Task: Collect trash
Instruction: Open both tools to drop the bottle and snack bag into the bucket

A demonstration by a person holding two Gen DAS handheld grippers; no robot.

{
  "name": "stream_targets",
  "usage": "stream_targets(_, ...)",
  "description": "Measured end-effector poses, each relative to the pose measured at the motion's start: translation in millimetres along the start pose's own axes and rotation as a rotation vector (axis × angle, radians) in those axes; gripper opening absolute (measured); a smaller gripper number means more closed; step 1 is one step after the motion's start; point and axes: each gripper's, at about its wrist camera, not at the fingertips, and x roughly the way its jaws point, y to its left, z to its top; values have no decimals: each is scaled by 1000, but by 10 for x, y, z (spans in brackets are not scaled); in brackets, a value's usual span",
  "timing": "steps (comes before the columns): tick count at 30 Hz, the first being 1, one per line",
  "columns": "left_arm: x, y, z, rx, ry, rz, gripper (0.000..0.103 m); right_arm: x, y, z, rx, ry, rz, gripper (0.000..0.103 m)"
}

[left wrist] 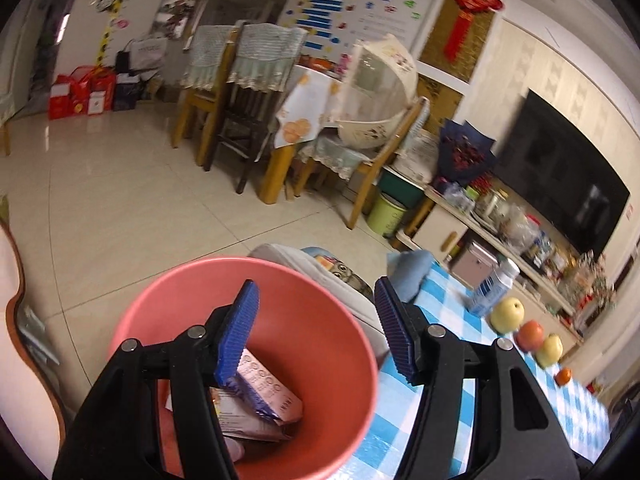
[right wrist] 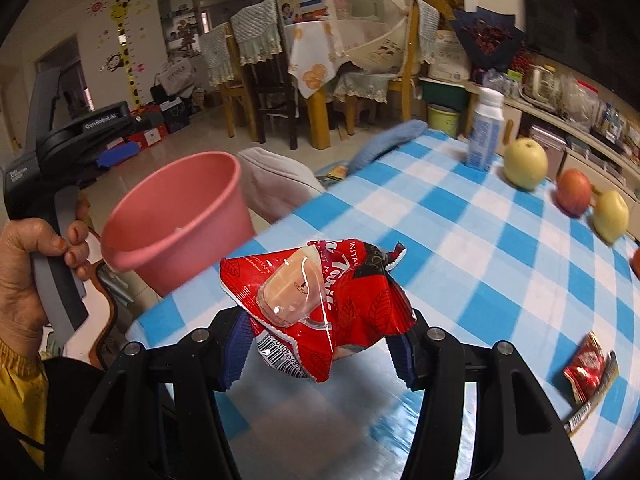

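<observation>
- Gripping a crumpled red wrapper with a clear plastic cup pressed against it, the right gripper has its blue pads closed on the wrapper's lower part, raised above the table.
- Left gripper hangs with its fingers apart and nothing between them; one blue pad sits over the mouth of the pink bin, the other over the table's edge.
- In the right wrist view, a hand holds the left gripper's handle to the left of the bin.
- The bin stands just off the table's rounded near-left edge, its rim close to the blue-checked cloth; pink and purple packets lie at its bottom.
- A second red wrapper lies flat near the table's right edge, well apart from the held one.
- Along the far side sit a white bottle, a yellow pear, a red apple and another yellow fruit, close to the edge.
- The middle of the cloth between gripper and fruit is bare.
- Beyond the bin lies open tiled floor up to the dining chairs.
</observation>
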Motion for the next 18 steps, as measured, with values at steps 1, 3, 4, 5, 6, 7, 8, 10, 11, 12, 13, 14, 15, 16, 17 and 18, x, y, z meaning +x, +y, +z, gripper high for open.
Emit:
stream_targets(1,-4,42,11,-12,0,2,63,18,66,56,-6,-7,13,59)
stream_targets(3,-4,147,39,-36,-1,12,66,71,245,202,-24,-21,50,59)
stream_targets(4,-4,181,51,-43,-3,19,69,91,333,269,-38,-26,64,59)
stream_targets(5,-11,230,69,-52,-9,31,72,116,425,337,-55,-32,74,59)
stream_targets(6,-24,253,65,-57,-13,37,73,146,504,403,-72,-37,81,59)
stream_targets(7,-37,306,80,-66,-19,44,75,171,584,469,-88,-42,87,59)
stream_targets(8,-39,348,101,-75,-24,50,76,198,661,533,-102,-47,96,59)
stream_targets(10,-56,450,126,-96,-31,63,80,272,835,673,-124,-56,121,59)
stream_targets(11,-56,498,139,-108,-32,68,82,314,921,731,-134,-59,133,59)
stream_targets(12,-57,542,148,-120,-32,72,83,357,1003,779,-142,-61,141,60)
stream_targets(13,-57,596,160,-134,-32,73,83,395,1061,813,-147,-61,147,60)
stream_targets(14,-59,637,170,-145,-32,72,84,443,1128,843,-153,-61,154,61)
stream_targets(15,-63,673,176,-152,-32,71,84,512,1201,871,-160,-57,163,62)
stream_targets(16,-63,702,183,-157,-33,71,85,573,1244,886,-166,-47,170,65)
stream_targets(17,-62,716,190,-156,-34,71,86,618,1273,892,-167,-38,169,67)
stream_targets(18,-53,724,198,-153,-35,72,86,667,1291,892,-160,-25,158,72)
